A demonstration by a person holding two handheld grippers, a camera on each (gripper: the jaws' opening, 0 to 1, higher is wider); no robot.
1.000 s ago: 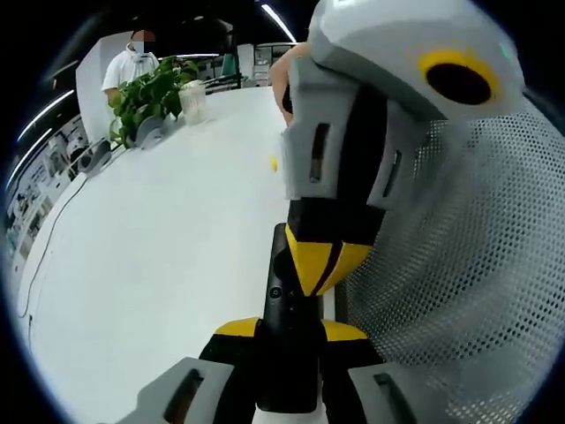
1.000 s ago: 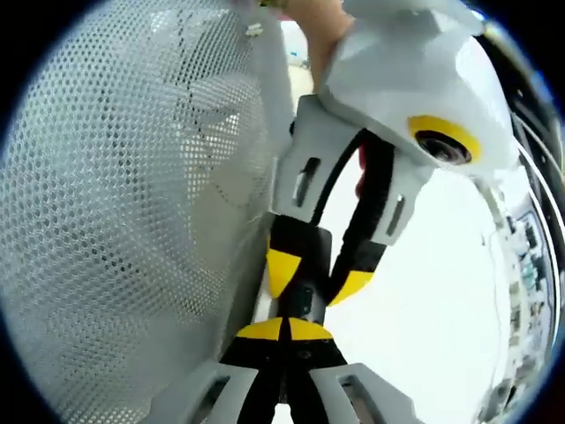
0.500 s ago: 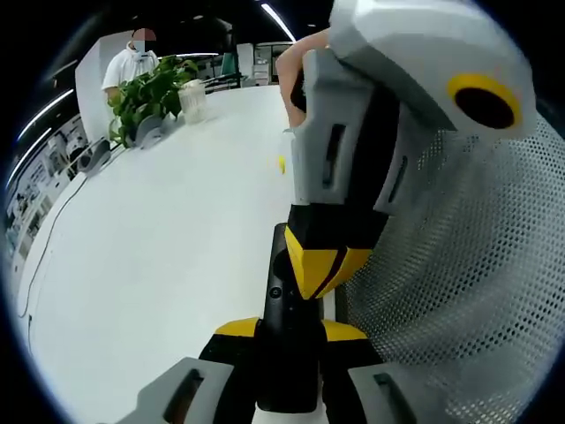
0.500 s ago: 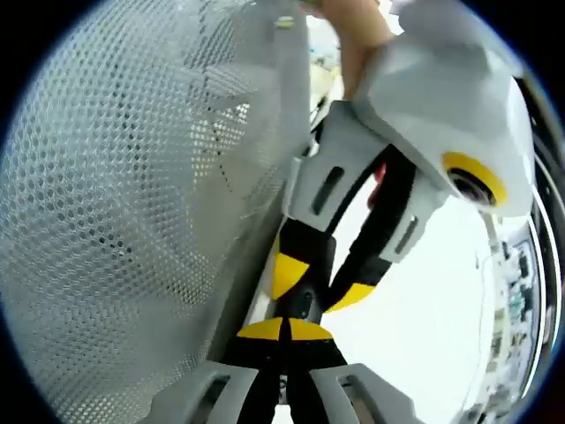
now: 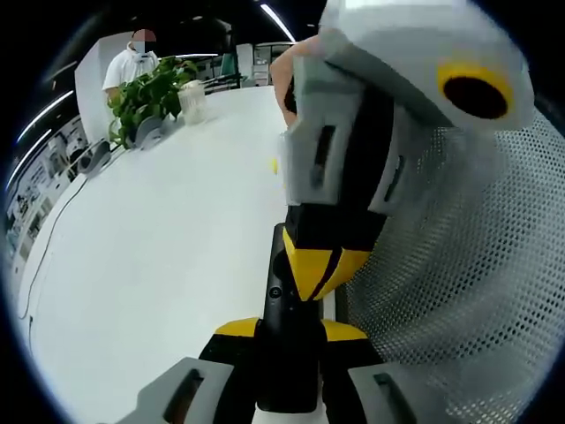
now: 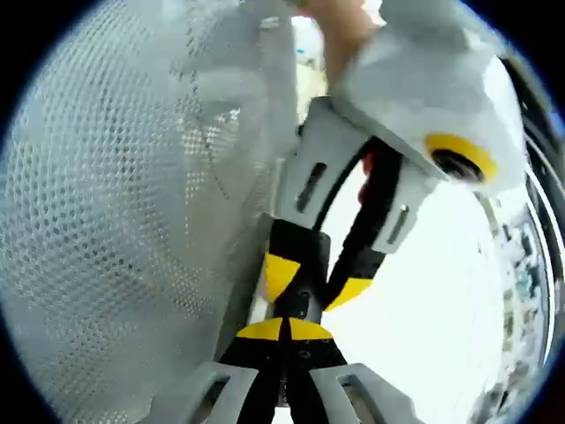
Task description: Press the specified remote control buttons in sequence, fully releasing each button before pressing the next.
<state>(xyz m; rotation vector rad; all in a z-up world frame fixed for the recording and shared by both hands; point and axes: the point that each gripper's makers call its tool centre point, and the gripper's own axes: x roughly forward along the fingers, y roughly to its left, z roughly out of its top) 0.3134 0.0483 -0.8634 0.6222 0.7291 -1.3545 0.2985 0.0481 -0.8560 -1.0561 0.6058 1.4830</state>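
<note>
The left gripper (image 5: 291,340) is clamping the slim black remote control (image 5: 284,353) above the white table (image 5: 168,265) while the right gripper (image 5: 320,276), jaws closed together, is pressing it, risking slipping onto a neighbouring button.

Remote (image 5: 287,353) between claw (image 5: 290,331) jaws, on table (image 5: 159,265)

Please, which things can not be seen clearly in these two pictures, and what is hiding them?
- Slim black remote control, left gripper view: its far end lies under the right gripper, so the pressed button cannot be told.
- The same remote, right gripper view: a sliver between both grippers' yellow tips.
- White perforated mesh object: cut off by edges, identity unclear.
- Green potted plant on the white table: small.
</note>
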